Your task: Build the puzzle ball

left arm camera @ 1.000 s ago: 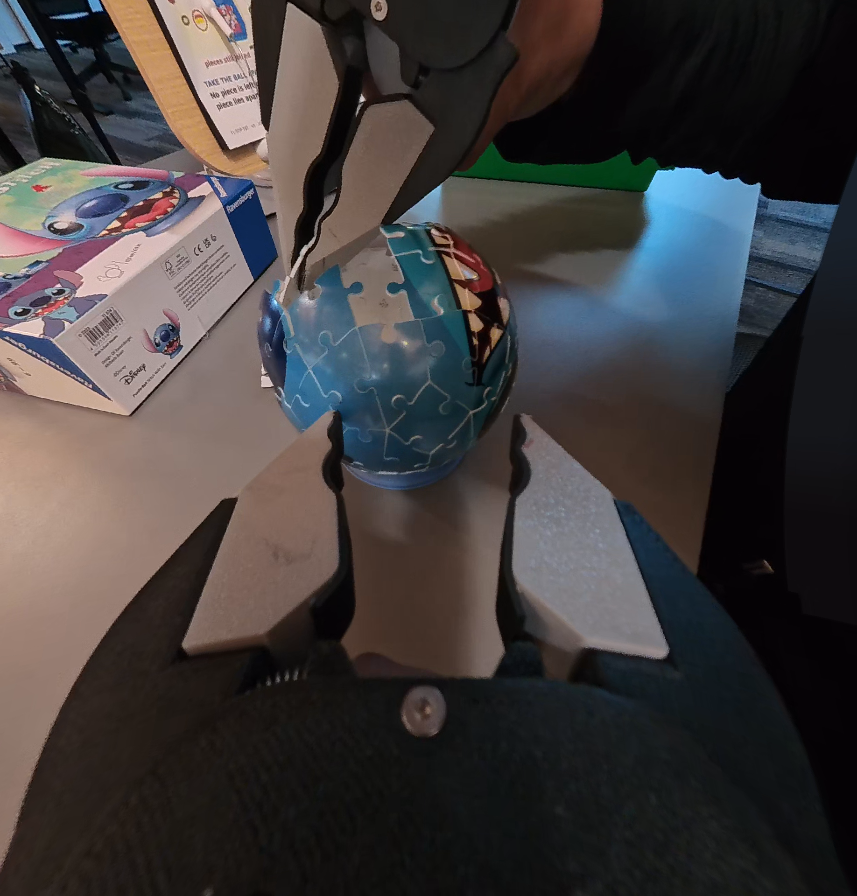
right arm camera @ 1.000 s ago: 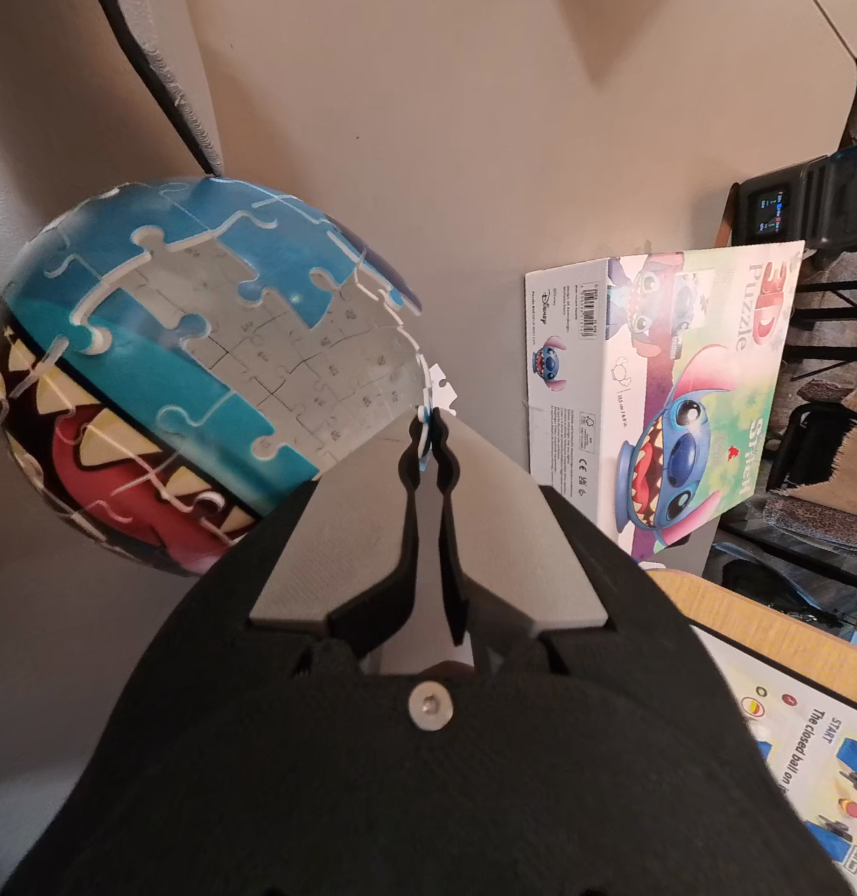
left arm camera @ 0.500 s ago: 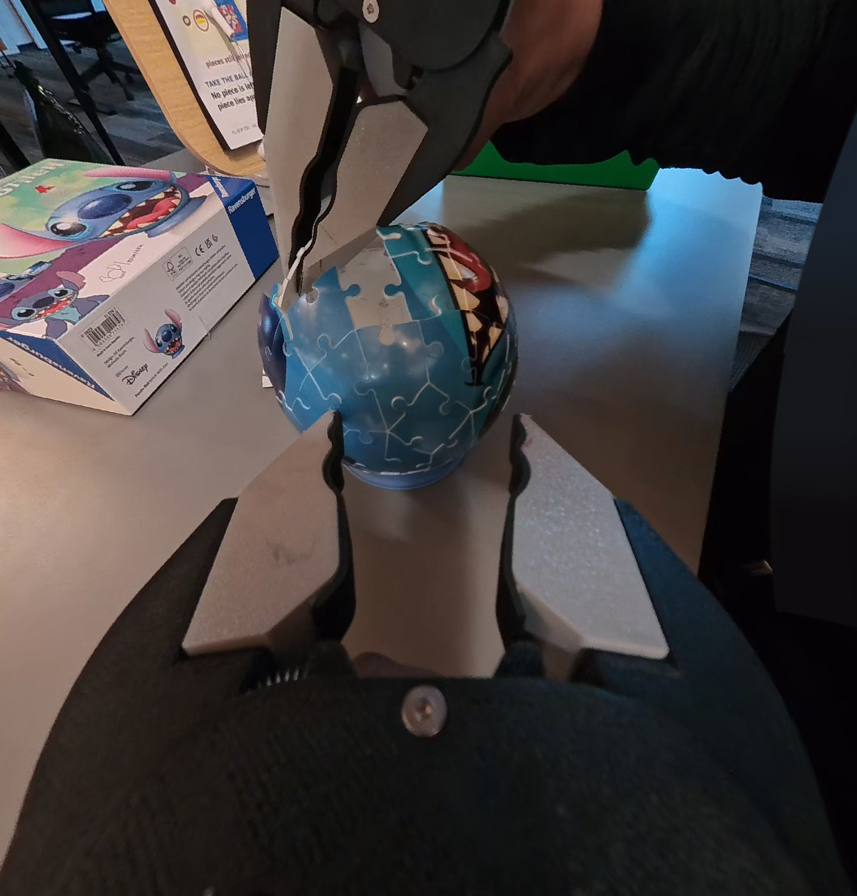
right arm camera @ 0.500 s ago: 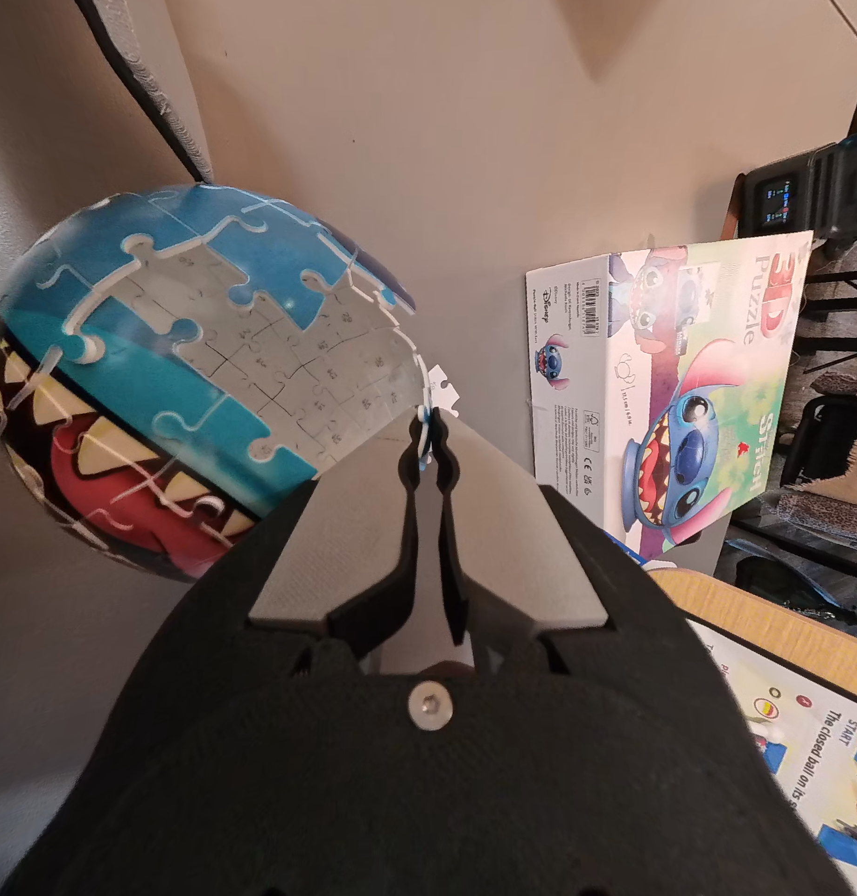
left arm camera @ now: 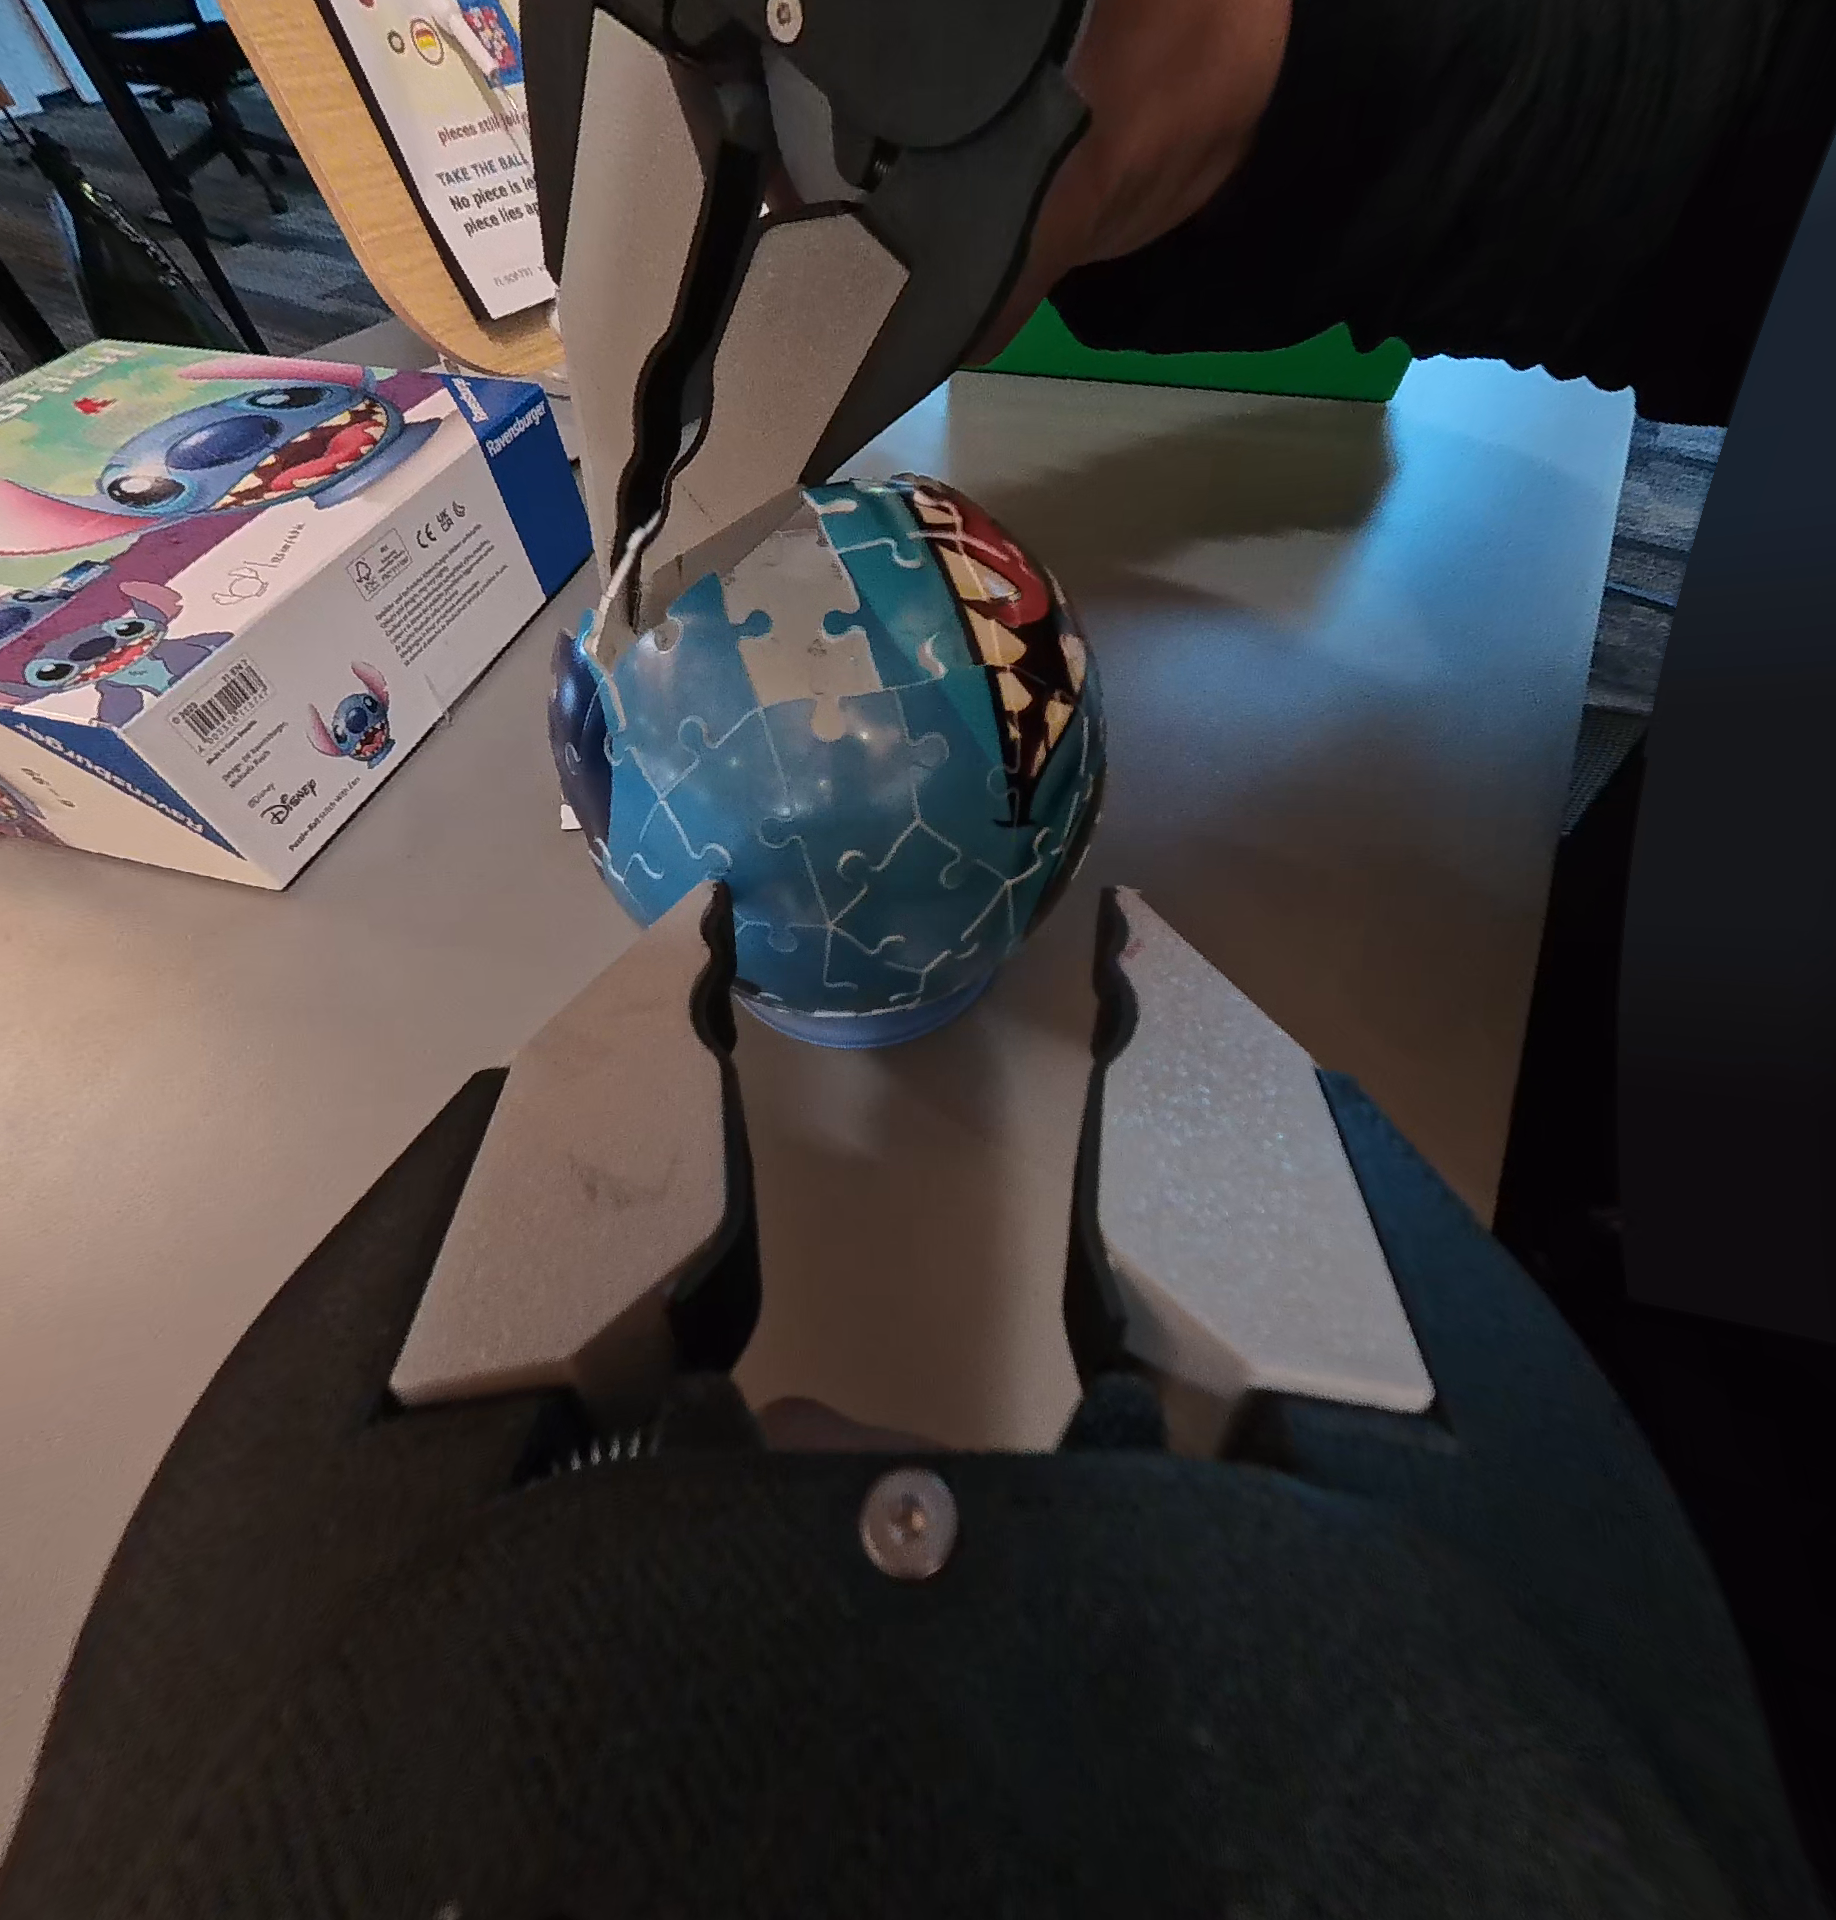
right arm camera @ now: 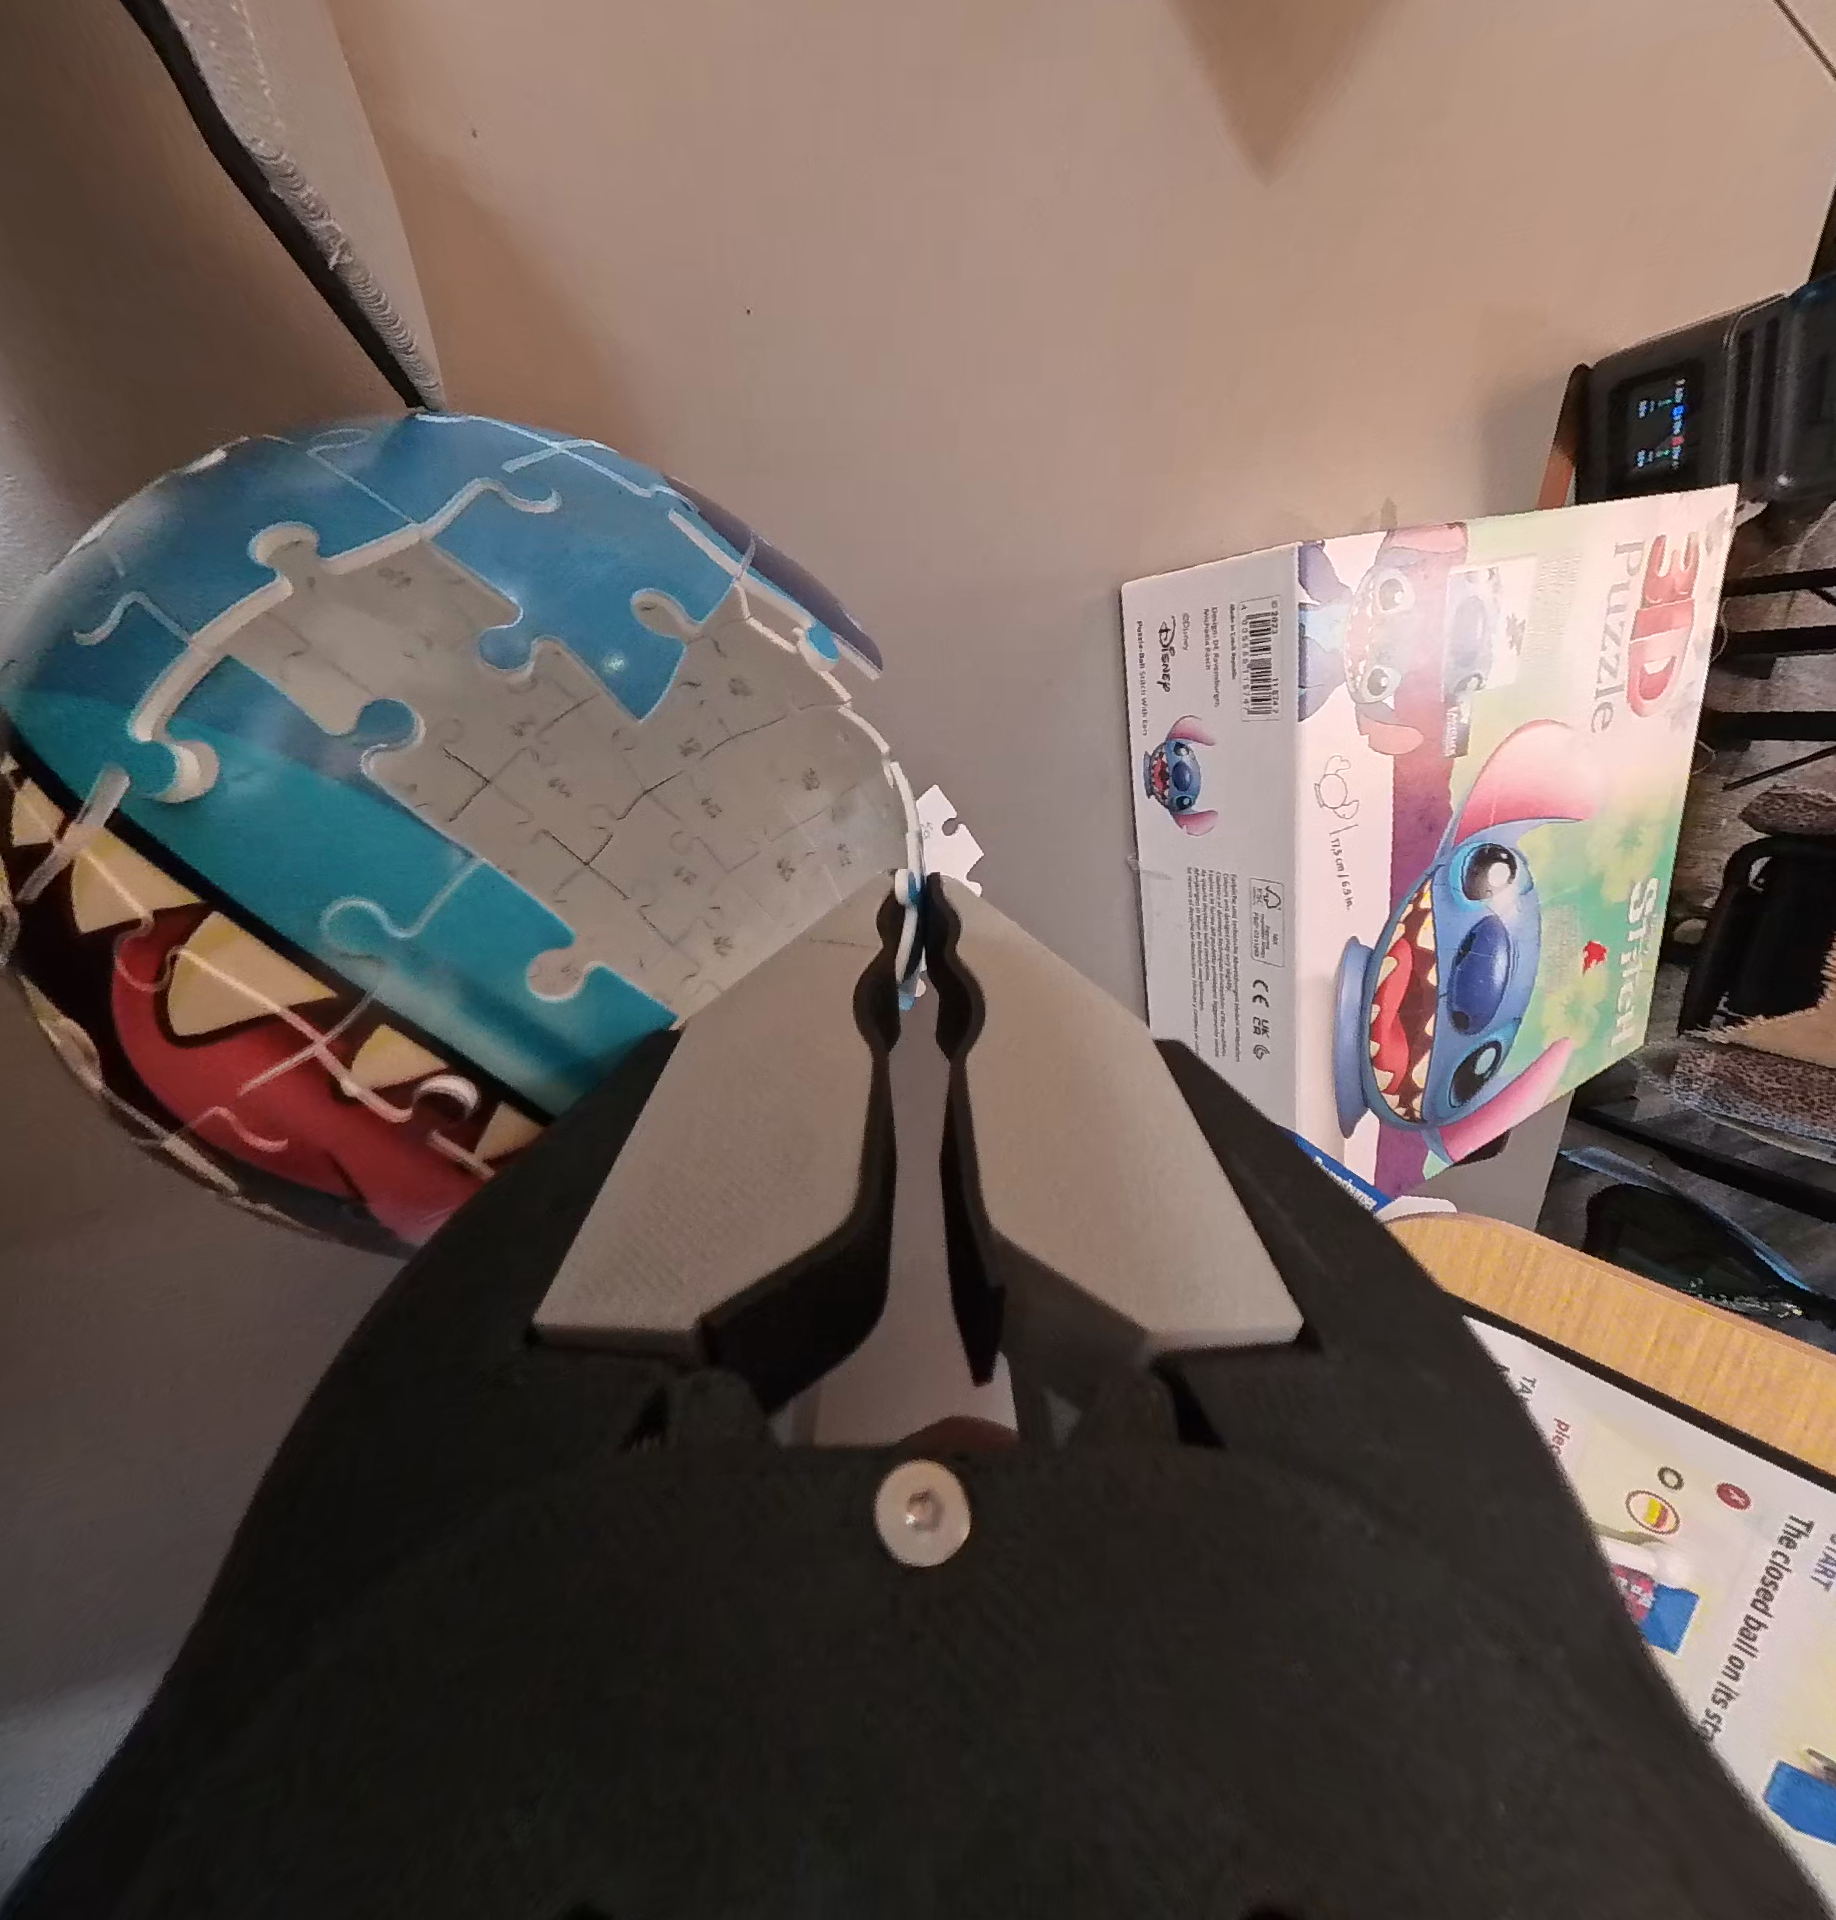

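Note:
The puzzle ball [left arm camera: 852, 790], blue with a red mouth and teeth, sits on a blue stand [left arm camera: 857, 1023] on the grey table [left arm camera: 218, 1091]. Its top has an opening that shows grey piece backs [right arm camera: 623, 790]. My right gripper [right arm camera: 919, 899] comes down from above in the left wrist view [left arm camera: 628, 582] and is shut on a puzzle piece [right arm camera: 945, 842]. It holds the piece at the opening's edge. My left gripper [left arm camera: 912, 909] is open and empty, just in front of the ball's lower part, apart from it.
The puzzle box [left arm camera: 239, 603] lies on the table left of the ball and also shows in the right wrist view [right arm camera: 1465, 831]. A wooden sign board with a printed sheet [right arm camera: 1724, 1538] stands behind it. A person's dark sleeve [left arm camera: 1465, 177] reaches over the table.
Almost nothing has changed. My right gripper has shifted very slightly with the piece still at the opening's edge. My left gripper has stayed open in place.

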`<state>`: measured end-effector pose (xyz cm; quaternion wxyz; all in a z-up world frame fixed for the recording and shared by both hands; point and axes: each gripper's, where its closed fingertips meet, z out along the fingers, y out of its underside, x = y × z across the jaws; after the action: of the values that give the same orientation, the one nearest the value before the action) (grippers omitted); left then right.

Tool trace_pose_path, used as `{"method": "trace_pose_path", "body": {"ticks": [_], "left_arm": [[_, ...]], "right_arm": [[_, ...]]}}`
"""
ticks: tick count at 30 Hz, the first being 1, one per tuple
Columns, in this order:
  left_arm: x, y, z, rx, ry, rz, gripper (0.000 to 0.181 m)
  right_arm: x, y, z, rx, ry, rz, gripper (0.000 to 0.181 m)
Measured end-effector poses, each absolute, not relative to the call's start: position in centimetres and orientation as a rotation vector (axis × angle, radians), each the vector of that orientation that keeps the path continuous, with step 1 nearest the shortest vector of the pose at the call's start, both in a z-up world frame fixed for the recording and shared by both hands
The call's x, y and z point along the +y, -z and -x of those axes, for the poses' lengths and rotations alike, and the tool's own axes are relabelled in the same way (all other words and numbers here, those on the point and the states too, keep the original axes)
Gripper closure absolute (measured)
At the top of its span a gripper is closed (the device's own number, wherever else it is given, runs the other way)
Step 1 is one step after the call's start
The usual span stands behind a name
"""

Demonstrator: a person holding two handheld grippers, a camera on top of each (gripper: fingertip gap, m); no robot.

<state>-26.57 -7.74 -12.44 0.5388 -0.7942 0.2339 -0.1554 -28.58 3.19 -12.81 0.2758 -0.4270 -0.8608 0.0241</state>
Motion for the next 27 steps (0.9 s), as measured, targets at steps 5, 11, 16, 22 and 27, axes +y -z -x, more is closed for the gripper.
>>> {"method": "trace_pose_path", "body": {"ticks": [5,11,16,22,27], "left_arm": [[-7.8,12.4,26.5,0.556,0.374,1.885,0.114],[-7.8,12.4,26.5,0.556,0.376,1.89,0.115],[-7.8,12.3,26.4,0.555,0.38,1.889,0.115],[-7.9,12.4,26.3,0.555,0.375,1.895,0.114],[-8.2,12.5,26.7,0.551,0.357,1.908,0.113]], "right_arm": [[3.2,12.8,28.6,-2.314,-0.068,1.148,0.181],[3.1,12.4,28.8,-2.301,-0.076,1.107,0.181],[3.2,11.6,29.0,-2.277,-0.125,1.107,0.171],[3.5,10.1,28.2,-2.272,-0.164,1.116,0.158],[5.8,5.8,26.2,-2.1,-0.31,1.215,0.16]]}}
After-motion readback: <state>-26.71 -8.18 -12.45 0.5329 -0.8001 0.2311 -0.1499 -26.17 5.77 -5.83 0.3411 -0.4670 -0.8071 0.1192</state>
